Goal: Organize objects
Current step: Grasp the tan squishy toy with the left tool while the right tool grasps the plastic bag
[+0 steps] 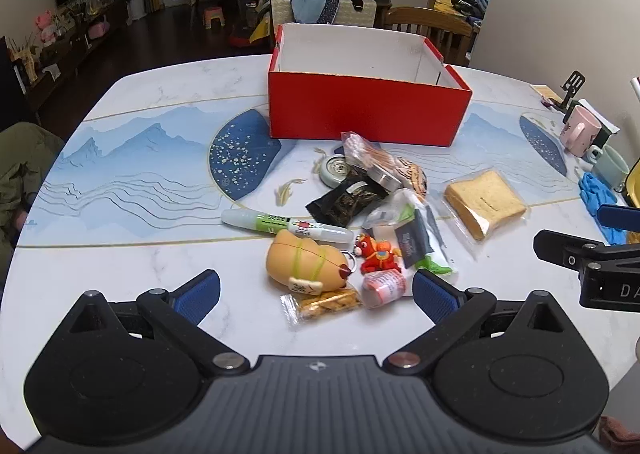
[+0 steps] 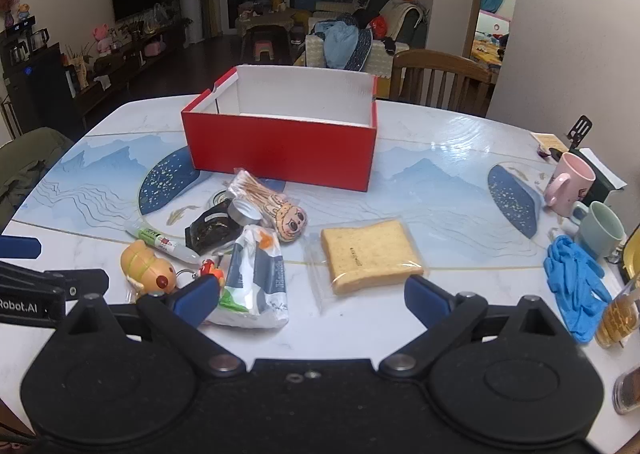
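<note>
An open, empty red box point(image 1: 366, 112) stands at the table's far middle; it also shows in the right wrist view point(image 2: 280, 152). In front of it lies a pile: a wrapped bread slice point(image 1: 484, 204) point(image 2: 368, 254), a white marker point(image 1: 284, 226), an orange toy point(image 1: 308, 260) point(image 2: 146, 266), a red figure keychain point(image 1: 378, 252), a snack packet point(image 1: 324, 304), a black packet point(image 1: 346, 204), a tissue pack point(image 2: 256, 278) and a cotton swab bag point(image 2: 256, 188). My left gripper point(image 1: 316, 296) is open just before the orange toy. My right gripper point(image 2: 312, 296) is open before the bread and tissue pack.
A pink mug point(image 2: 566, 184), a green mug point(image 2: 600, 228), blue gloves point(image 2: 576, 282) and a glass of amber liquid point(image 2: 618, 316) crowd the table's right edge. A wooden chair point(image 2: 440, 80) stands behind the table. A green jacket point(image 1: 20, 166) lies at the left.
</note>
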Available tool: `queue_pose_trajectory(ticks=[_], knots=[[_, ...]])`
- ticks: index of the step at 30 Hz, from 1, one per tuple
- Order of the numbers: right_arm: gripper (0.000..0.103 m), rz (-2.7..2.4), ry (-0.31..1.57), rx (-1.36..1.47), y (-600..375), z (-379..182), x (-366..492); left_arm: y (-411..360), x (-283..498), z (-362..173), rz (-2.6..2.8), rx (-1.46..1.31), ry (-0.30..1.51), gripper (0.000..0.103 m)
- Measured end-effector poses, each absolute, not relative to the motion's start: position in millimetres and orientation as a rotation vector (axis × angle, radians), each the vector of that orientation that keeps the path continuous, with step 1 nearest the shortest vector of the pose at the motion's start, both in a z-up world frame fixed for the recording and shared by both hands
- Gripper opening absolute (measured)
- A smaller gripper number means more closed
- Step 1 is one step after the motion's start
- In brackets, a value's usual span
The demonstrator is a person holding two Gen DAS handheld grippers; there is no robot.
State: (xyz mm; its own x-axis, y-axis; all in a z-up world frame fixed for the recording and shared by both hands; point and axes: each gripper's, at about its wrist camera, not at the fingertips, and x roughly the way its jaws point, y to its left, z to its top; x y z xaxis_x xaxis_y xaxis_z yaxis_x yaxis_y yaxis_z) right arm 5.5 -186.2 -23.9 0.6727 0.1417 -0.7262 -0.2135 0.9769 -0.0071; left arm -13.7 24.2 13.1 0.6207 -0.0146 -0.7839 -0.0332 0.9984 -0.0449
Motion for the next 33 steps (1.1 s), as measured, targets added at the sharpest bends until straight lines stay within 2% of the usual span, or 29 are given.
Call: queue_pose_trajectory(ticks=[9, 13, 27, 33], knots=[[0.097, 0.290, 0.843, -0.182, -165, -45, 23, 19, 11, -15, -0.004, -0.005, 0.908, 0.103], [0.089, 0.340, 0.871, -0.195, -159, -57, 34, 15, 27, -34, -0.009, 0.024, 0.936, 0.103], [0.081, 0.371, 0.990, -0.156, -145, -95, 92, 21, 59, -76, -0.035, 0.053, 0.975, 0.103], [0.069, 0.390, 1.038, -0.160, -137, -110, 104, 25, 63, -85, -0.012, 0.047, 0.997, 0.102]])
